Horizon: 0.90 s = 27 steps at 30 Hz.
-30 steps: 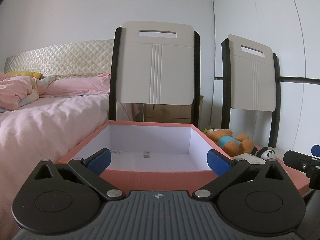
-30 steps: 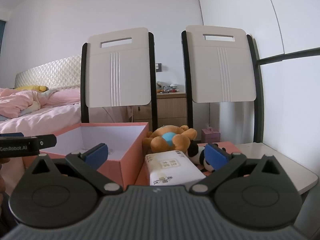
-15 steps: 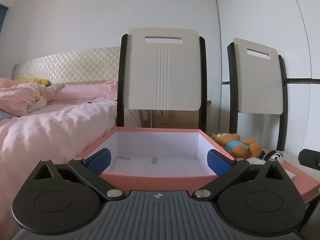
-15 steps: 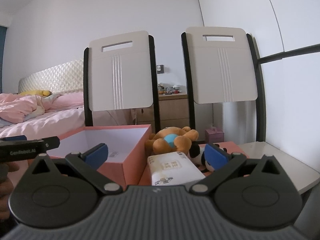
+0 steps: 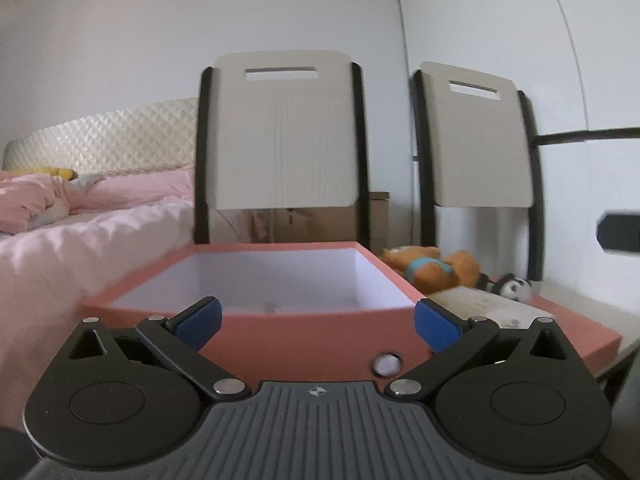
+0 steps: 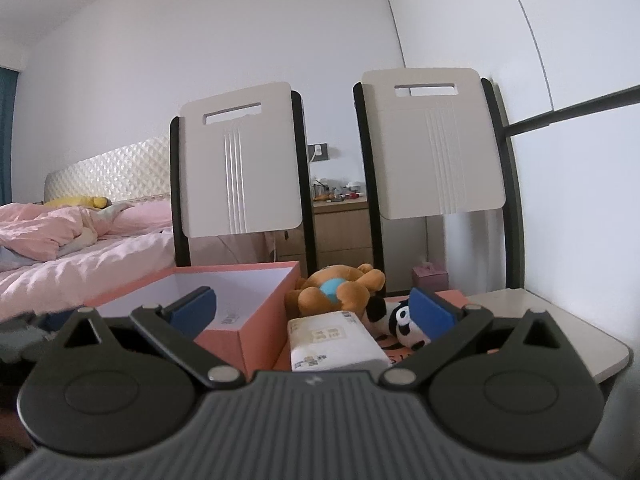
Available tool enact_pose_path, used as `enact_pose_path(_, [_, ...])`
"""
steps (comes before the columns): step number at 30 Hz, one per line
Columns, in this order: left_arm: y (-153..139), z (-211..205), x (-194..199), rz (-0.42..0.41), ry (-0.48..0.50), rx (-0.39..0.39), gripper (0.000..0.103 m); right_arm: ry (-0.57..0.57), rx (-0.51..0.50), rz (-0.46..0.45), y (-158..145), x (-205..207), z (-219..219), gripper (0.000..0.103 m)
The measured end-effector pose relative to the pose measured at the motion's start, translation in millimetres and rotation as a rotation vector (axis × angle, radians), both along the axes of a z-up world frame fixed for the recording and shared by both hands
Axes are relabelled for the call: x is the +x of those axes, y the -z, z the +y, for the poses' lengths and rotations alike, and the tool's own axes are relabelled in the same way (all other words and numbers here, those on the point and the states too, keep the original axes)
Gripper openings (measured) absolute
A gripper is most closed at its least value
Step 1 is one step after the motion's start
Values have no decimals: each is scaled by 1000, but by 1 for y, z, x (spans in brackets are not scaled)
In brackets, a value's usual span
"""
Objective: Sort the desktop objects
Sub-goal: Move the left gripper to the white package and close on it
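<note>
Our left gripper [image 5: 316, 318] has dropped lower and nearer the open salmon-pink cardboard box [image 5: 304, 344] than half a second ago; its jaws are spread wide and empty. Our right gripper [image 6: 314, 314] has closed in too, jaws released, framing the white rectangular paper packet [image 6: 334, 344]. The packet lies flat on the bench [image 6: 560, 320], touching the box's right wall, its long axis running away from us. Just behind it the orange plush bear in a blue shirt [image 6: 340, 290] lies on its side, with a black-and-white plush panda [image 6: 402, 326] to its right. Beyond stand two white folding chairs [image 6: 240, 176].
</note>
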<state>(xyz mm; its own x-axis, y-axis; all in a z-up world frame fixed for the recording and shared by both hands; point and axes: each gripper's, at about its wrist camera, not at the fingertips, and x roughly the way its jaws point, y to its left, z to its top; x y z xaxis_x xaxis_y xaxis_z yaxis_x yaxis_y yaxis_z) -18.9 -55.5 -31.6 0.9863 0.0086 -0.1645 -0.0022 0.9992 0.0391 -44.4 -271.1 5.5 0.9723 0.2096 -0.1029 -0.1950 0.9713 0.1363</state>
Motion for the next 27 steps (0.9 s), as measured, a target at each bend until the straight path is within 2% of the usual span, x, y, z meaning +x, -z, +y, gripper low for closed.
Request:
enact_pose_path(7, [18,-40,-18,-43,58,-5,103,17,33,-26,-4,-23,-23,103])
enact_pose_path(15, [37,-99,-13,-67,130,7,103,38,78,-63,-6,-58,-61,103])
enact_pose_path(20, [47,-137,6,-50,74,-20,103,60,85,-55,-4,-73,-80,103])
enact_pose_path(27, [56,-175,34,-59,-27,-3,103,57,105,-57,0,-89,-97,103])
